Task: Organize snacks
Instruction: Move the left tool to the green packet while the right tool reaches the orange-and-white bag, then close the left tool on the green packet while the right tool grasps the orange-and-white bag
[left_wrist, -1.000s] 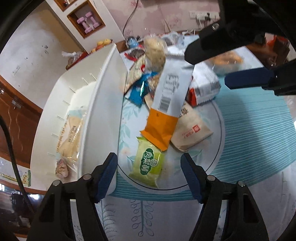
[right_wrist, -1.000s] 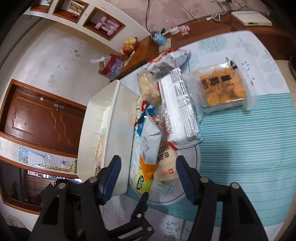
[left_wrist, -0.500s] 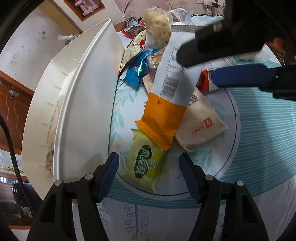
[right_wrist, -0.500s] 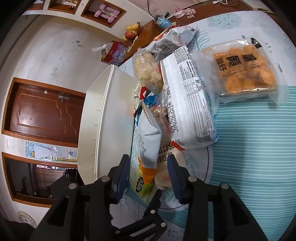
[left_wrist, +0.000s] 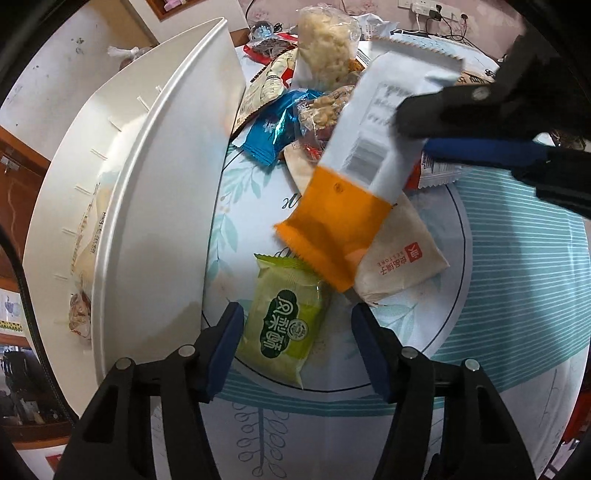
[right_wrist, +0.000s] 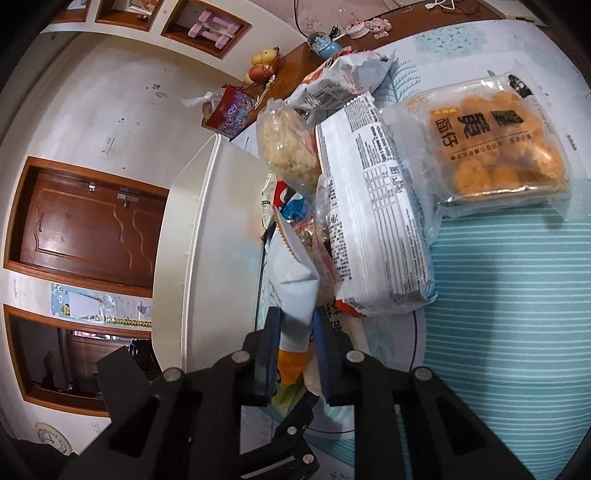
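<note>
Two views, entered in order.

Left wrist view. My left gripper (left_wrist: 297, 345) stands wide apart and holds nothing; it hangs low over the table, its blue fingers (left_wrist: 227, 343) flanking the near end of the green snack pack (left_wrist: 286, 321), apparently without touching it. That pack lies flat on the patterned tablecloth (left_wrist: 517, 295), just beside the white bin (left_wrist: 155, 221). Bin contents: a few clear-wrapped snacks along its far wall. Above the green pack hangs the white-and-orange packet (left_wrist: 351, 184), pinched near its white end by my right gripper (left_wrist: 443, 125), orange end drooping over the beige packet (left_wrist: 399, 258). Behind: blue wrapper (left_wrist: 273, 133), puffed-snack bag (left_wrist: 325, 48).

Right wrist view. My right gripper (right_wrist: 297, 325) is closed down to a narrow gap on the white-and-orange packet (right_wrist: 295, 280), which stands up between the fingers. Bin (right_wrist: 207, 258) lies directly to the left. Long white biscuit pack (right_wrist: 373, 229) and orange-ball tray pack (right_wrist: 495, 147) sit to the right.

Handling note, my judgement: carry the packet left over the bin rim, lifting enough that the limp orange end clears it, before releasing. Keep the left gripper clear meanwhile; the green pack is probably its next pick.
</note>
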